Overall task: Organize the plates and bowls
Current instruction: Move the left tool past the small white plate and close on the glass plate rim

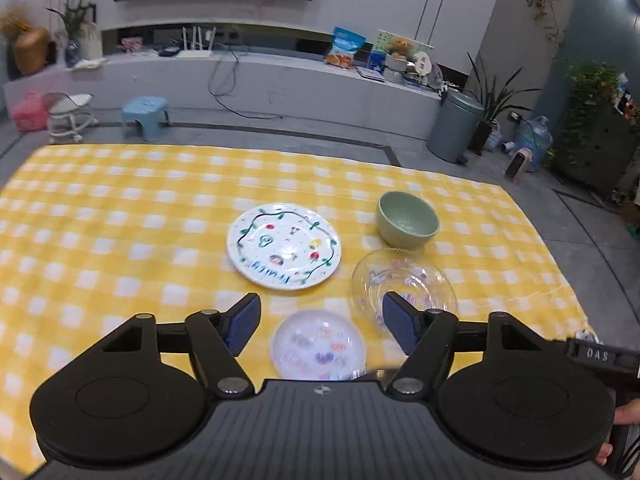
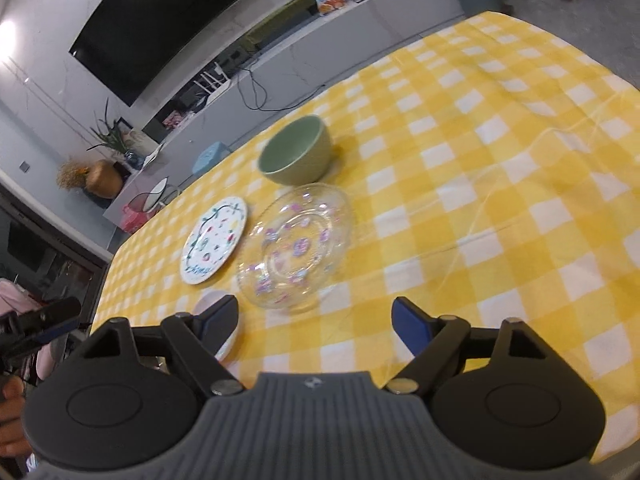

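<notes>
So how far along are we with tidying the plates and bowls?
Nothing looks done yet: the painted plate, green bowl, clear glass dish and small white dish all lie apart on the checked cloth. Nothing is in hand; the left gripper and right gripper are open and empty. All the stacking is left.

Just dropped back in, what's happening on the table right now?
A person holds a gripper in each hand over the yellow checked tablecloth. Both the left gripper and the right gripper are open and hold nothing. Four dishes lie apart, none stacked: a white painted plate, a green bowl, a clear glass plate and a small patterned plate. The small plate lies just ahead of the left gripper, the glass plate ahead of the right.
</notes>
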A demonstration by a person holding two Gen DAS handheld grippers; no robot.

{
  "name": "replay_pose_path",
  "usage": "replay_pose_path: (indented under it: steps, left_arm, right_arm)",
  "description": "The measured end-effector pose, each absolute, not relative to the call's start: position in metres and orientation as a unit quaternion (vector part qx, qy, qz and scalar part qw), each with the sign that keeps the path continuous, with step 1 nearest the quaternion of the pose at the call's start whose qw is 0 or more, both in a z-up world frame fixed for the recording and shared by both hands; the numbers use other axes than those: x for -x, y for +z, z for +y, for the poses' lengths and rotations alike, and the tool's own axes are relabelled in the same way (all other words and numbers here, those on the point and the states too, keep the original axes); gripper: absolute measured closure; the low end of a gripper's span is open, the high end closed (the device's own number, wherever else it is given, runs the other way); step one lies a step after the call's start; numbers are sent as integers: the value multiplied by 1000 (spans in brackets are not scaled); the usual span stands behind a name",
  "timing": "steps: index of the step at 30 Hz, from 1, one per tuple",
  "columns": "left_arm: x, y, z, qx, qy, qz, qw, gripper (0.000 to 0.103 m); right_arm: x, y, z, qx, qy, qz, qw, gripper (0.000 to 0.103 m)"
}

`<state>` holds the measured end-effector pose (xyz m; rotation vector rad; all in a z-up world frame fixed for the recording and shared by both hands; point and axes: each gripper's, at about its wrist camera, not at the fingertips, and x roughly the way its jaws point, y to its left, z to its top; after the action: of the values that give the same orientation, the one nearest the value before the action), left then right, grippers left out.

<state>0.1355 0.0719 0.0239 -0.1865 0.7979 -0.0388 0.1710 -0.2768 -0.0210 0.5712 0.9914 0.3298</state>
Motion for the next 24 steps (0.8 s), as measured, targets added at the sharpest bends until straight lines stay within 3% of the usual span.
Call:
replay_pose_path:
  steps: [3, 5, 10, 14, 24]
  left_arm:
    - [-157, 14, 74, 91, -23, 406, 909, 27]
    - [-164, 4, 77, 87, -30, 418, 904, 32]
    - [-173, -23, 95, 121, -53, 435, 891, 49]
    - [-193, -37, 101, 171, -89, 453, 870, 52]
    - [-251, -73, 76, 134, -186, 499, 836, 71]
  right_arm:
    - [-180, -27, -282, -291, 160, 468, 819, 24]
    - [-186, -32, -284, -305, 171, 470, 811, 31]
    - [-197, -47, -287, -322, 177, 477, 798, 34]
    - [-208, -61, -291, -339, 170, 486, 788, 40]
    - [-225, -69, -290, -357, 202, 471, 781, 44]
